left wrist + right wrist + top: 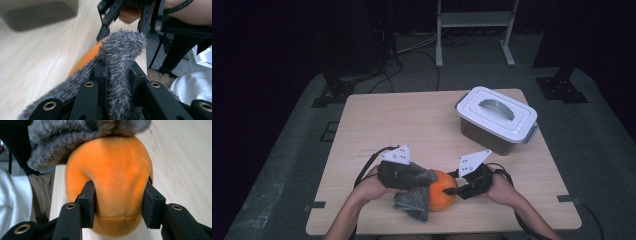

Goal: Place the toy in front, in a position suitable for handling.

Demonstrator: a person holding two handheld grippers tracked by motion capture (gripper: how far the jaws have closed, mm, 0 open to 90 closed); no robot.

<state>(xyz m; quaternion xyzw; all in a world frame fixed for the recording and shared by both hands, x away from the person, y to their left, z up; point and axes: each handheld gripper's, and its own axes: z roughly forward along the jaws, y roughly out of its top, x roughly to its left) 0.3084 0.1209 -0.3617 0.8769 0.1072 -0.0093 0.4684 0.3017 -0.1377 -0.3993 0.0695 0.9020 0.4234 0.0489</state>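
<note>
Pinching grey cloth [120,65] in left claw [117,75], orange plush [110,180] seemingly half-hidden

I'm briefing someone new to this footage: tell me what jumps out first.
The bright orange plush ball at the table's near edge stands out, squeezed between the right gripper jaws so its sides dent. Against it lies a shaggy grey cloth, clamped in the left gripper. At the far right of the wooden table sits a grey lidded box.

The plush ball [442,196] lies on the table [387,120] near its front edge. The cloth [414,200] lies just left of it, touching. The lidded box [496,120] stands toward the back right corner.
</note>
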